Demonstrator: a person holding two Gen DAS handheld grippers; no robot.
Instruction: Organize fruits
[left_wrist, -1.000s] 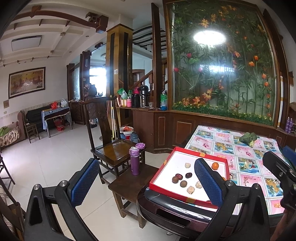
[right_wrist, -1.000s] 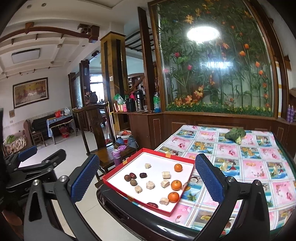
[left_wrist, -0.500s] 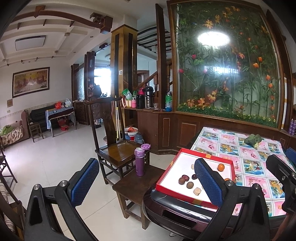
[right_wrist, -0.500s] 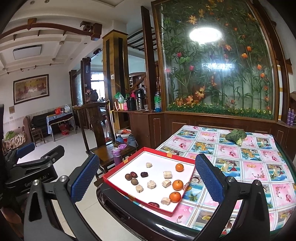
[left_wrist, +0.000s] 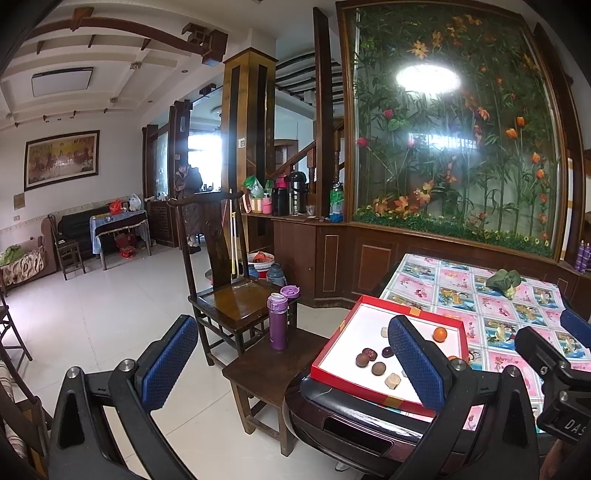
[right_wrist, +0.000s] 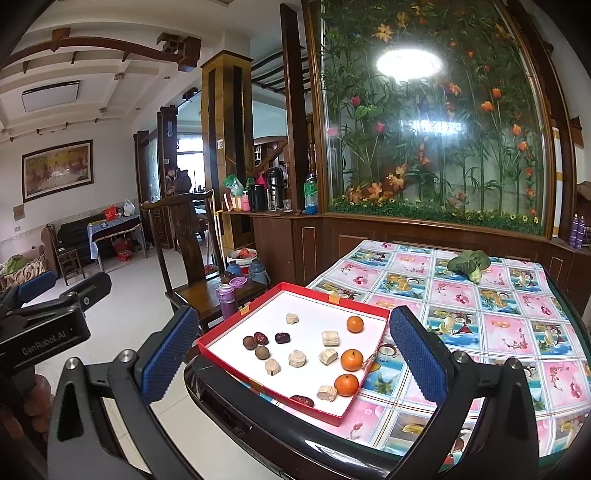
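Observation:
A red-rimmed white tray (right_wrist: 354, 306) lies on the near left corner of the table. It holds three oranges (right_wrist: 351, 360), several dark red and brown fruits (right_wrist: 261, 351) and several pale cream pieces (right_wrist: 296, 358). My right gripper (right_wrist: 295, 354) hangs open in front of the tray, above the table edge, holding nothing. My left gripper (left_wrist: 291, 365) is open too, left of the table over the stool and floor. Its right finger (left_wrist: 415, 360) hides part of the same tray (left_wrist: 332, 365); one orange (left_wrist: 439, 334) shows.
The table wears a flowered cloth (right_wrist: 491, 317) with a green vegetable (right_wrist: 467, 263) at its far end. A low stool (left_wrist: 269, 363) carries a purple bottle (left_wrist: 277, 321), beside a dark wooden chair (left_wrist: 236, 295). A person (left_wrist: 188, 184) stands far back.
My left gripper has drifted left, so the tray sits further right in its view. The right gripper has barely moved.

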